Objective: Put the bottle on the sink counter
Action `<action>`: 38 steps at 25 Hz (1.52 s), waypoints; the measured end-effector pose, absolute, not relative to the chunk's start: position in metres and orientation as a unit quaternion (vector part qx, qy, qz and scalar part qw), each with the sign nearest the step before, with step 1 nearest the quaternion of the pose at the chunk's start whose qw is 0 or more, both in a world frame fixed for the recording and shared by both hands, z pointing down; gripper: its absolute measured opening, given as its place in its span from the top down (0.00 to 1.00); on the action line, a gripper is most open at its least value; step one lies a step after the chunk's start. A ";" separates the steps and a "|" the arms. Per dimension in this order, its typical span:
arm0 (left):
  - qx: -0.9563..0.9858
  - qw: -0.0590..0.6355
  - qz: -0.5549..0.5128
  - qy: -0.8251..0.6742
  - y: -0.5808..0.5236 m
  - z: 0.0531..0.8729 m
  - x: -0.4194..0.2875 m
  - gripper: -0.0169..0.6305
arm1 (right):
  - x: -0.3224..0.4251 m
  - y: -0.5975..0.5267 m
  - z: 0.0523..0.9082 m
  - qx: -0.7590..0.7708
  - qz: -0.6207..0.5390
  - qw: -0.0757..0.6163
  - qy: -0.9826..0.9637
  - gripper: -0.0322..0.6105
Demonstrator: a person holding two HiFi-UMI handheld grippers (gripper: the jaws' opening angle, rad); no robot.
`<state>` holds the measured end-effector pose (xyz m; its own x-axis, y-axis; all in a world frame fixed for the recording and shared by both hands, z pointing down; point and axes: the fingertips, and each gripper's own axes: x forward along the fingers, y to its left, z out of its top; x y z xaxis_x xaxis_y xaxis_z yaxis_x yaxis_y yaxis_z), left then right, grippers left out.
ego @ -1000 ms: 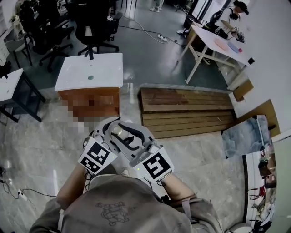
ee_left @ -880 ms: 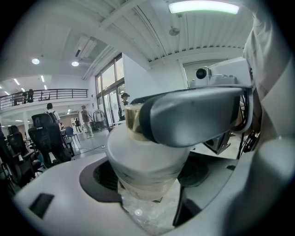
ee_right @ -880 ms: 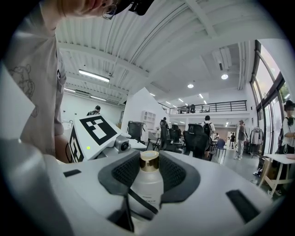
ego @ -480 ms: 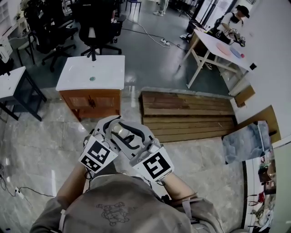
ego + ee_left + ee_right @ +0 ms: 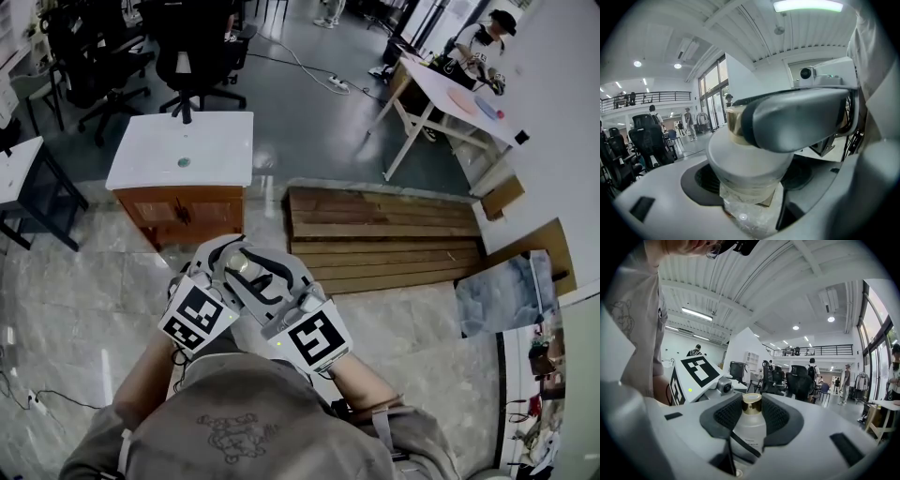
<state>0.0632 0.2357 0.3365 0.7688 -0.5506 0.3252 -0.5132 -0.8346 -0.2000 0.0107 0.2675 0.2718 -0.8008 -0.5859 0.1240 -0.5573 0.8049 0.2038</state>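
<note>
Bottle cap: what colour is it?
The cap is gold, on a frosted white bottle; clearest in the right gripper view.

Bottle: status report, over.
Both on the bottle: left tongs, right tongs. Held mid-air, sink counter ahead, not reached. Nothing seen in the way.

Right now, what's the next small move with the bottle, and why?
Probably carry it forward and slightly left toward the sink counter. The bottle is gripped upright in the right tongs, and the left tongs close round it too, so it looks secure. You hold it close to your body, and the counter stands apart across open floor, out of reach for now.
</note>
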 end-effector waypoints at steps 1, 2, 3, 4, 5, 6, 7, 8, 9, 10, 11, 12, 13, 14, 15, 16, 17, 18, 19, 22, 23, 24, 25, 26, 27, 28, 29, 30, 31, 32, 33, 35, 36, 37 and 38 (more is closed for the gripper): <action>-0.939 0.050 -0.189 0.282 0.232 0.338 0.063 0.47 | 0.010 0.263 0.273 0.304 -0.077 0.090 -0.945 0.74; -0.940 0.051 -0.190 0.280 0.227 0.339 0.063 0.47 | 0.010 0.259 0.273 0.305 -0.076 0.090 -0.945 0.74; -0.940 0.052 -0.192 0.278 0.223 0.340 0.064 0.47 | 0.011 0.254 0.274 0.306 -0.074 0.091 -0.945 0.74; -0.940 0.052 -0.193 0.276 0.218 0.341 0.064 0.47 | 0.012 0.249 0.275 0.307 -0.072 0.092 -0.944 0.74; -0.941 0.051 -0.193 0.274 0.212 0.342 0.065 0.47 | 0.012 0.243 0.276 0.309 -0.070 0.094 -0.944 0.74; -0.941 0.050 -0.194 0.272 0.207 0.343 0.066 0.47 | 0.013 0.237 0.278 0.310 -0.068 0.095 -0.943 0.74; -0.942 0.049 -0.195 0.271 0.201 0.345 0.067 0.47 | 0.013 0.231 0.279 0.311 -0.067 0.096 -0.943 0.74; -0.942 0.048 -0.195 0.269 0.195 0.347 0.067 0.47 | 0.013 0.224 0.281 0.313 -0.065 0.097 -0.943 0.74; -0.943 0.046 -0.196 0.266 0.188 0.349 0.067 0.47 | 0.013 0.217 0.283 0.315 -0.063 0.099 -0.942 0.74; -0.943 0.045 -0.197 0.264 0.181 0.351 0.066 0.47 | 0.013 0.210 0.284 0.316 -0.060 0.100 -0.942 0.74; -0.943 0.043 -0.198 0.263 0.174 0.353 0.065 0.47 | 0.012 0.202 0.286 0.317 -0.057 0.101 -0.941 0.74; -0.944 0.041 -0.200 0.261 0.167 0.354 0.064 0.47 | 0.011 0.195 0.287 0.318 -0.055 0.101 -0.941 0.74; -0.944 0.039 -0.201 0.260 0.160 0.355 0.063 0.47 | 0.010 0.187 0.288 0.319 -0.052 0.101 -0.941 0.74; -0.944 0.037 -0.202 0.258 0.152 0.356 0.061 0.47 | 0.008 0.179 0.288 0.320 -0.048 0.100 -0.941 0.74; -0.944 0.034 -0.203 0.257 0.144 0.356 0.059 0.47 | 0.005 0.171 0.289 0.320 -0.045 0.100 -0.941 0.74; -0.944 0.032 -0.204 0.256 0.136 0.357 0.055 0.47 | 0.002 0.162 0.289 0.321 -0.042 0.100 -0.941 0.74; -0.945 0.030 -0.205 0.255 0.128 0.357 0.052 0.47 | -0.001 0.153 0.289 0.321 -0.040 0.101 -0.941 0.74; -0.945 0.029 -0.206 0.254 0.119 0.358 0.048 0.47 | -0.005 0.144 0.290 0.321 -0.038 0.102 -0.941 0.74; -0.944 0.028 -0.208 0.253 0.111 0.358 0.045 0.47 | -0.008 0.136 0.290 0.321 -0.035 0.103 -0.941 0.74; -0.942 0.031 -0.215 0.254 0.083 0.360 0.038 0.47 | -0.014 0.108 0.291 0.324 -0.028 0.105 -0.940 0.74; -0.942 0.030 -0.216 0.254 0.074 0.361 0.036 0.47 | -0.016 0.099 0.291 0.326 -0.026 0.107 -0.939 0.74; -0.943 0.028 -0.215 0.253 0.064 0.361 0.033 0.47 | -0.019 0.089 0.291 0.328 -0.026 0.110 -0.938 0.74; -0.944 0.025 -0.213 0.250 0.055 0.360 0.031 0.47 | -0.022 0.080 0.291 0.329 -0.026 0.114 -0.937 0.74; -0.945 0.022 -0.211 0.248 0.046 0.359 0.027 0.47 | -0.026 0.070 0.291 0.331 -0.026 0.118 -0.936 0.74; -0.946 0.021 -0.210 0.246 0.037 0.358 0.023 0.47 | -0.031 0.061 0.290 0.333 -0.025 0.122 -0.935 0.74; -0.947 0.021 -0.211 0.244 0.028 0.357 0.019 0.47 | -0.035 0.051 0.290 0.335 -0.024 0.125 -0.934 0.74; -0.947 0.022 -0.212 0.241 0.019 0.357 0.015 0.47 | -0.038 0.042 0.289 0.337 -0.026 0.128 -0.932 0.74; -0.947 0.023 -0.213 0.238 0.010 0.358 0.012 0.47 | -0.041 0.032 0.289 0.339 -0.027 0.132 -0.931 0.74; -0.948 0.024 -0.215 0.235 0.002 0.359 0.010 0.47 | -0.043 0.023 0.289 0.342 -0.028 0.134 -0.930 0.74; -0.948 0.025 -0.217 0.231 -0.007 0.361 0.008 0.47 | -0.045 0.015 0.290 0.346 -0.026 0.137 -0.928 0.74; -0.949 0.024 -0.218 0.227 -0.015 0.363 0.007 0.47 | -0.046 0.006 0.292 0.350 -0.024 0.139 -0.926 0.74; -0.951 0.022 -0.219 0.218 -0.031 0.365 0.003 0.47 | -0.051 -0.012 0.295 0.356 -0.020 0.143 -0.923 0.74; -0.952 0.021 -0.219 0.214 -0.040 0.367 0.001 0.47 | -0.053 -0.022 0.296 0.358 -0.019 0.144 -0.922 0.74; -0.952 0.021 -0.219 0.211 -0.049 0.368 -0.001 0.47 | -0.056 -0.031 0.297 0.360 -0.018 0.146 -0.921 0.74; -0.953 0.020 -0.218 0.207 -0.058 0.369 -0.003 0.47 | -0.058 -0.041 0.298 0.362 -0.016 0.147 -0.920 0.74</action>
<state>-0.0035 -0.0579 0.3690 0.8189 -0.4036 0.4082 -0.3865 -0.9134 -0.1278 -0.0581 -0.0406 0.2982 -0.6943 -0.6716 0.2587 -0.6619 0.7370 0.1368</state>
